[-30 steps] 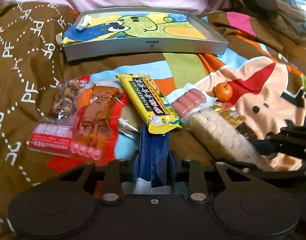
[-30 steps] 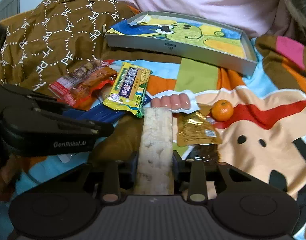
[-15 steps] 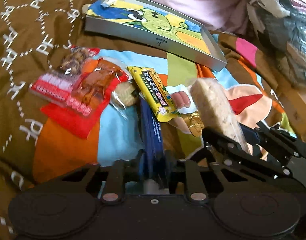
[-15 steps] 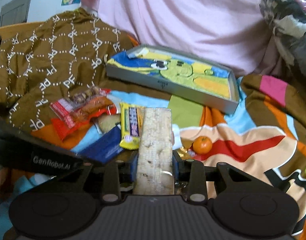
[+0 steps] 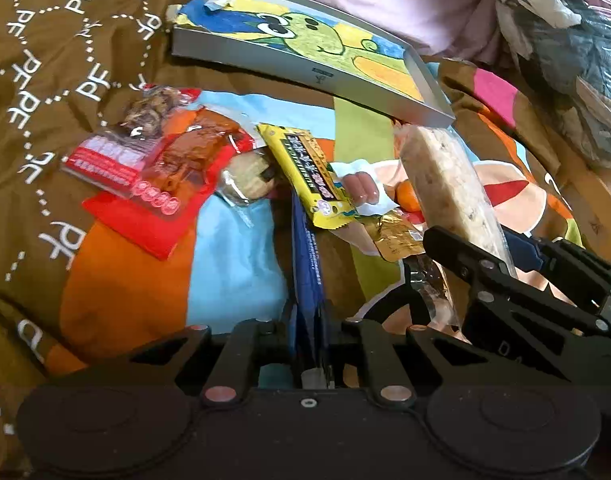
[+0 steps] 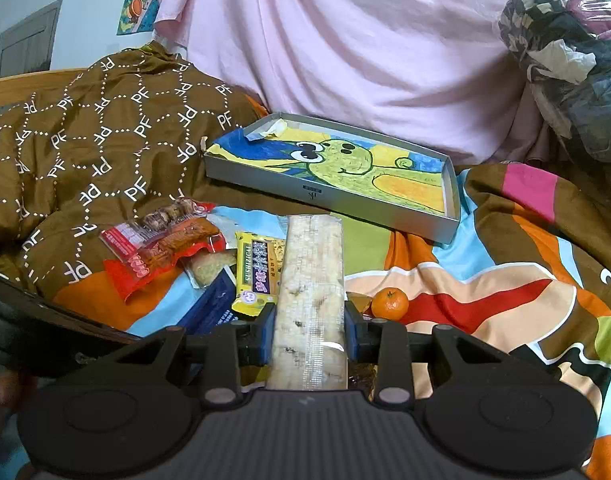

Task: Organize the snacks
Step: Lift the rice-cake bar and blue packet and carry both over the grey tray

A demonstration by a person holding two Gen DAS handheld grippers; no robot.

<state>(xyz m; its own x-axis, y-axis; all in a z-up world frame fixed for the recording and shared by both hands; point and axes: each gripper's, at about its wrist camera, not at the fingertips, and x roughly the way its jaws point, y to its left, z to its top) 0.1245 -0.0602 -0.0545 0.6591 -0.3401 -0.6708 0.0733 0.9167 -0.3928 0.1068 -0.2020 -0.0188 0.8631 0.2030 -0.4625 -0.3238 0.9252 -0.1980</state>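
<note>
My right claw (image 6: 310, 332) grips a long rice bar (image 6: 311, 280) pointing at the tray (image 6: 329, 196) ahead; my left claw (image 5: 309, 332) pinches a blue packet (image 5: 307, 264).

We count one grey tray (image 6: 329, 196). One mandarin (image 6: 390, 303). One yellow bar (image 5: 305, 174). One blue packet (image 5: 307, 272). One pale long roll (image 6: 311, 300). Two red meat packs (image 5: 153, 168). One gold sachet (image 5: 395, 236). One sausage pack (image 5: 359, 188). Two grippers (image 5: 311, 344) (image 6: 309, 332).
</note>
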